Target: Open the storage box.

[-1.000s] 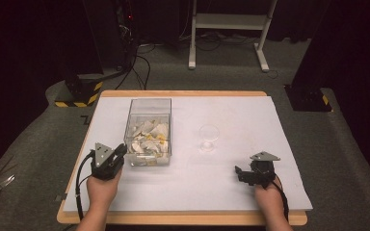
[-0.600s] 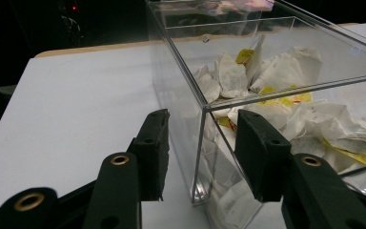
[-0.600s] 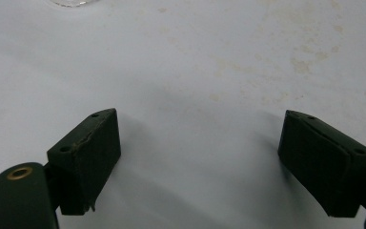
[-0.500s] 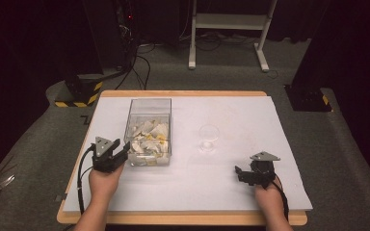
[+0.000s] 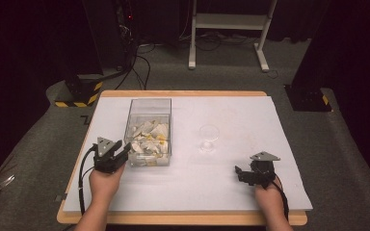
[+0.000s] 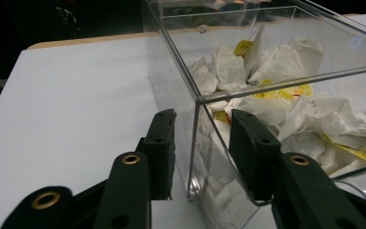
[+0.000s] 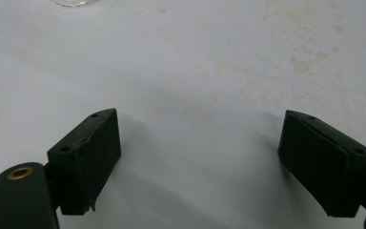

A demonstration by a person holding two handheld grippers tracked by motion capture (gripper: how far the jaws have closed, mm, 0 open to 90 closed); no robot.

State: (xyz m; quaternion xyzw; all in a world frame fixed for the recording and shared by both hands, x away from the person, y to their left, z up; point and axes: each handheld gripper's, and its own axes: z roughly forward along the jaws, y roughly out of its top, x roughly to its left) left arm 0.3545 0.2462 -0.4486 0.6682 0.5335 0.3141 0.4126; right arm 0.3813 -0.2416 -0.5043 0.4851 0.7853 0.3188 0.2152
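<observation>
At the near left corner of the clear acrylic box of white tea bags, the left gripper has just been closing its jaws astride the wall without pinching it, probably steadying the box, while the right gripper rests wide open and empty.

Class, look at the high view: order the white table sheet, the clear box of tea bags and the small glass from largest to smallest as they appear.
1. white table sheet
2. clear box of tea bags
3. small glass

All three rest on one surface, so nearness hardly skews the order.
</observation>
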